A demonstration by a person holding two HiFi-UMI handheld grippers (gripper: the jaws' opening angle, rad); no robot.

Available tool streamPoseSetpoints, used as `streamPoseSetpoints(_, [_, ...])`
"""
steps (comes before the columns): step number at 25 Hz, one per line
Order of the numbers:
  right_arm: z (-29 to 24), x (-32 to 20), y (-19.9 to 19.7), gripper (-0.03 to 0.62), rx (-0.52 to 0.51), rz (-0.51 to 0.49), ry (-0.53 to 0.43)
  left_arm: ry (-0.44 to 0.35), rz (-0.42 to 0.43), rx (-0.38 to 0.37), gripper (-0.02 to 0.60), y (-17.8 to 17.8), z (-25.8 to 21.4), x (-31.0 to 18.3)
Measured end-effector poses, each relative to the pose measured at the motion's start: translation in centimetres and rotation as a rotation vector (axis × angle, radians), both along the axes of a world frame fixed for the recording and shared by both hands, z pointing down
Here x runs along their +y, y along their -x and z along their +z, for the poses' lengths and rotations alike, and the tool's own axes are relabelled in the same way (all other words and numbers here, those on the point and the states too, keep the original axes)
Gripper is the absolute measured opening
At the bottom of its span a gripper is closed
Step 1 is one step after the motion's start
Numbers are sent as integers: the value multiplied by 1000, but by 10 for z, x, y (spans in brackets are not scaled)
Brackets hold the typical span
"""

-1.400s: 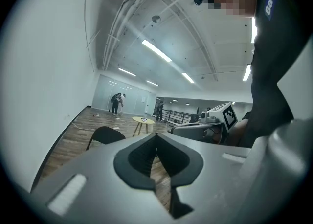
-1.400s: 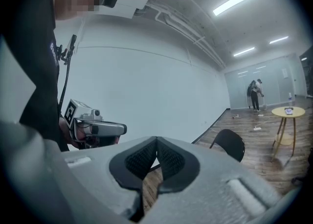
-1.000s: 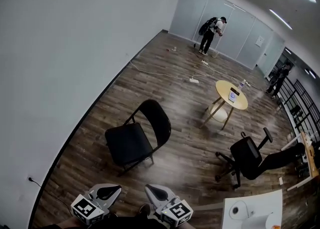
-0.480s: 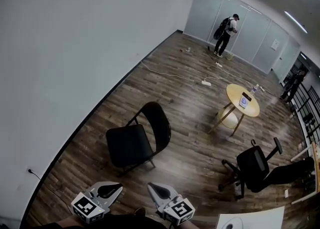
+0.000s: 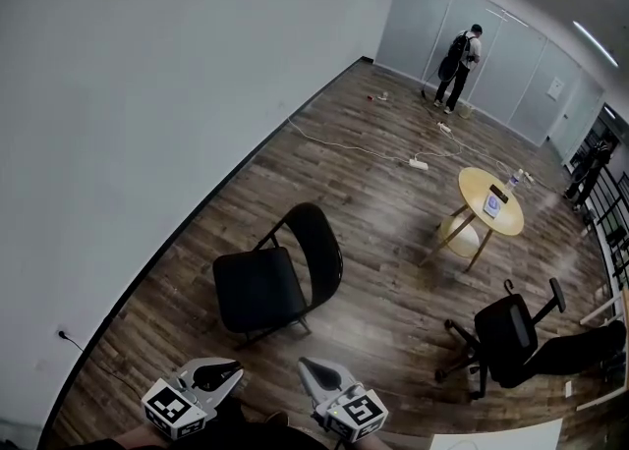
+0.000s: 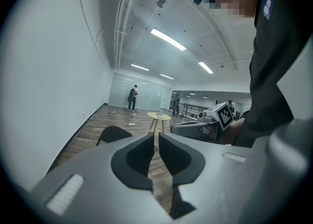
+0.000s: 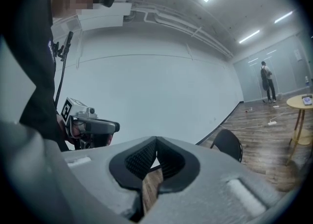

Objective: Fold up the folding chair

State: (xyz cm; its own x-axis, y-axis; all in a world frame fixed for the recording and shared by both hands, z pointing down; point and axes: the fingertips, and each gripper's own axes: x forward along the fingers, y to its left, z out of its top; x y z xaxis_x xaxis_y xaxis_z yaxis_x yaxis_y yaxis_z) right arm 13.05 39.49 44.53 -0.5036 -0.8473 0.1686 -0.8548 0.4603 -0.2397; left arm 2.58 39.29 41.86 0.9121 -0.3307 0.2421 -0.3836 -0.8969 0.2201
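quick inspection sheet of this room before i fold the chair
surface: wood plank floor
job's things: folding chair unfolded, untouched, ahead of both grippers
clutter: round table, office chair
grippers: left gripper barely open, jaws just been opening, nothing between; right gripper shut, empty
cables: white cable with power strip across floor; lead at wall socket
surroundings: person at far doors, second person by railing

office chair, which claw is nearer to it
Right. The right claw is down-left of the black office chair; the left claw, its jaws just opening with nothing between, lies farther left.
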Motion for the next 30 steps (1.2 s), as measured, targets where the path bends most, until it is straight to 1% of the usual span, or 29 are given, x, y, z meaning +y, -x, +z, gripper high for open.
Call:
streamPoseSetpoints(4, [-4,-18,0,3,18,16,7,8,33,19,40,-7,1,-19])
streamPoseSetpoints(9, [-9,-53,5,3,52,45,13,15,64,47,54,-6,-1,-63])
streamPoseSetpoints(12, [-14,-78,12,15,62,64,9,20,82,57,60,3,3,-88])
streamPoseSetpoints(16, [-14,-110,26,15,76,83,16,30,96,67,61,17,6,-124])
streamPoseSetpoints(21, [-8,-145,38,17,84,119,34,51,128,70,64,35,15,-156])
streamPoseSetpoints(25, [-6,-165,41,18,66,136,44,67,124,63,66,43,24,-175])
streamPoseSetpoints(30, [-2,-183,31,18,58,126,50,75,100,52,67,39,26,-188])
